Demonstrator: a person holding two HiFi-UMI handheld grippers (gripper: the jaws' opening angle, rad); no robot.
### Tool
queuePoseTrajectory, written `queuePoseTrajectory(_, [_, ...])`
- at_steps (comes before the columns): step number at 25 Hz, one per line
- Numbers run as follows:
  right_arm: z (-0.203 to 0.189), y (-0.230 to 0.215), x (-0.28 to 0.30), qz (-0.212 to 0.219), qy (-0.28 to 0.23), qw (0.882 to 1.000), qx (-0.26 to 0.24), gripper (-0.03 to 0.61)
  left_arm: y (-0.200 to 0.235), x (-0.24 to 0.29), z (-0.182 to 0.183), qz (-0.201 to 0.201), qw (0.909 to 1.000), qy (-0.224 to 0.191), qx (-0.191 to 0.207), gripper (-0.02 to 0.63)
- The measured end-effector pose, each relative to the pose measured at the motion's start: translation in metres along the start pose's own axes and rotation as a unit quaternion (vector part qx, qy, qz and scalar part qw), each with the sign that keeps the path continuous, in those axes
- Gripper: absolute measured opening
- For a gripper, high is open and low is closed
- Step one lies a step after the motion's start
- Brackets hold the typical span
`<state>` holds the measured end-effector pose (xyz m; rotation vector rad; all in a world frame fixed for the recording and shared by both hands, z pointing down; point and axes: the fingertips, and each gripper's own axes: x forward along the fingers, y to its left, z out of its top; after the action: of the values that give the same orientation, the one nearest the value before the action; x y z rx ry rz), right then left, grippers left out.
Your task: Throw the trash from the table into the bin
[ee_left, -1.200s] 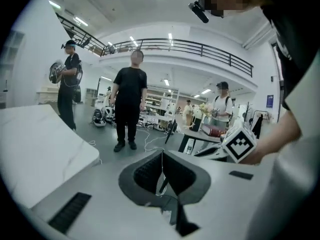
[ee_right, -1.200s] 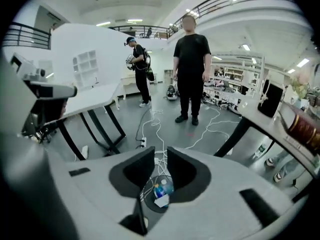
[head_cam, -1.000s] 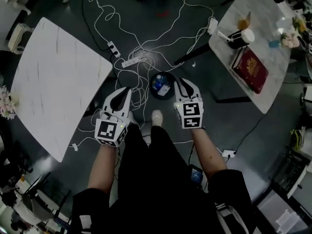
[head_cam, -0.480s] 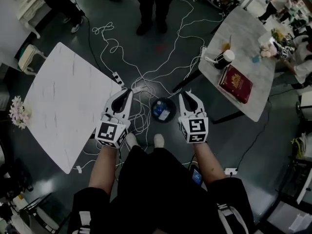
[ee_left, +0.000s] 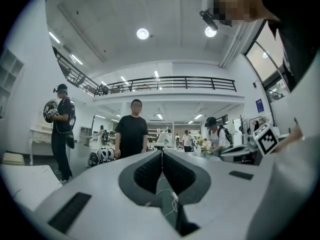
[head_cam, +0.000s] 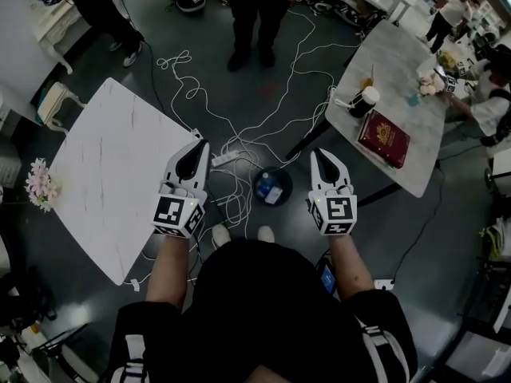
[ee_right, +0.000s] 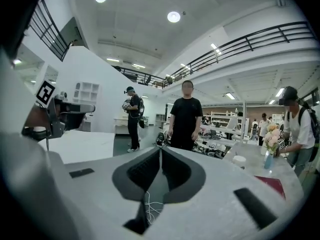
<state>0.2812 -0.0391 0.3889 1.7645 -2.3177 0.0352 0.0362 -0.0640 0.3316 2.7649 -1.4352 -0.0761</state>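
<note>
Trash (head_cam: 267,189) lies inside the round dark bin (head_cam: 285,192) on the floor, w/ white cables (head_cam: 231,146) beside it. Left gripper (head_cam: 200,145) and right gripper (head_cam: 321,155) are raised, one each side of the bin. Both are clenched, nothing btw. the jaws. A white table (head_cam: 112,166) stands at left.

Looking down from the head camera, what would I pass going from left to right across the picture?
Flowers → white marble table → left gripper → bin on the floor → right gripper → red book on the second table.
</note>
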Motion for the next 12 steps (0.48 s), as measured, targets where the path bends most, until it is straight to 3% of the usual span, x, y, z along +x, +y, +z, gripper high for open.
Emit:
queuePoseTrajectory(5, [0.004, 0.000, -0.006, -0.010, -0.015, 0.999, 0.046, 0.005, 0.015, -0.021, 0.002, 0.013, 0.9999, -0.008, -0.004, 0.015])
queuePoseTrajectory(12, [0.021, 0.012, 0.001, 0.002, -0.025, 0.999, 0.031, 0.003, 0.034, -0.034, 0.004, 0.027, 0.9995, -0.013, -0.009, 0.015])
